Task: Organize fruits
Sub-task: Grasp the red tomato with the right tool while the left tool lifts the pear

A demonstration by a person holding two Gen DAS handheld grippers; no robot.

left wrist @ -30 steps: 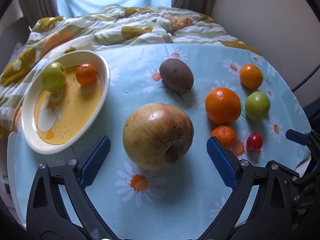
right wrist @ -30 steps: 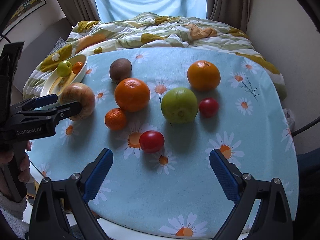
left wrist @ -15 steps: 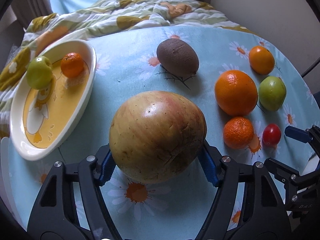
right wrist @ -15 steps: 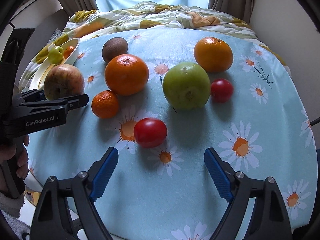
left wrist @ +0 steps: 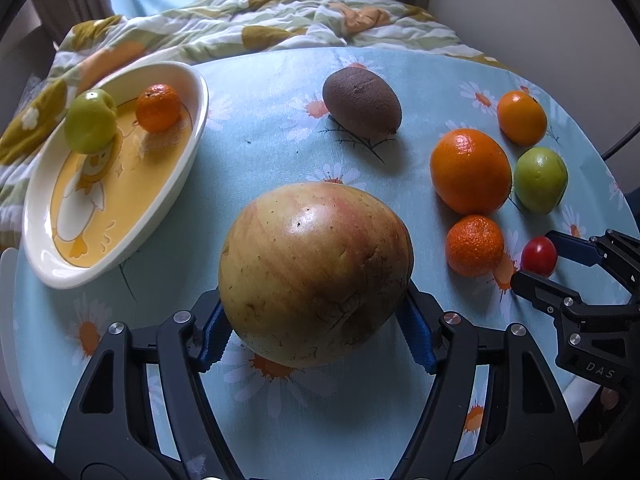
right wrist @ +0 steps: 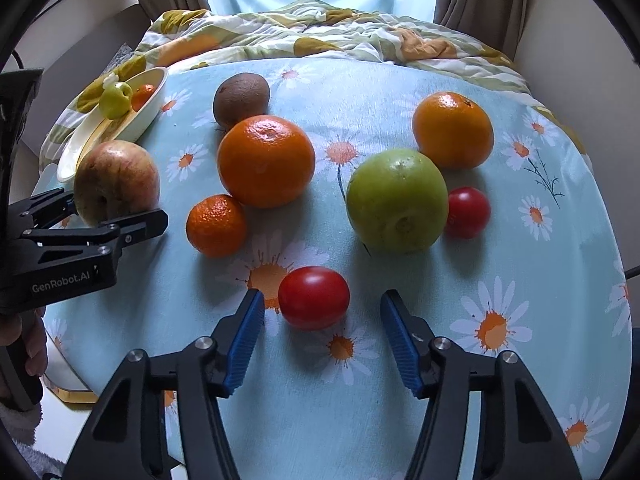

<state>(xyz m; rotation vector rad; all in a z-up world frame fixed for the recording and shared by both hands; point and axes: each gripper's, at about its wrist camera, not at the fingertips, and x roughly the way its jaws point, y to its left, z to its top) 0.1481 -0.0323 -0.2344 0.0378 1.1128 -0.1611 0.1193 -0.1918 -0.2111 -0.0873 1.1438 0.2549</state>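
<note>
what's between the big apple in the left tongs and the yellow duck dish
Nothing: only bare daisy tablecloth separates the big apple from the duck dish, shown in the left wrist view.

Soft window daylight from behind; sharp pictures, fisheye-bent edges.

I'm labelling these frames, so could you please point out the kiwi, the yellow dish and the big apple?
kiwi (left wrist: 361,105), left wrist view, middle of its brown skin.
yellow dish (left wrist: 199,114), left wrist view, right rim.
big apple (left wrist: 316,272), left wrist view, front face.
</note>
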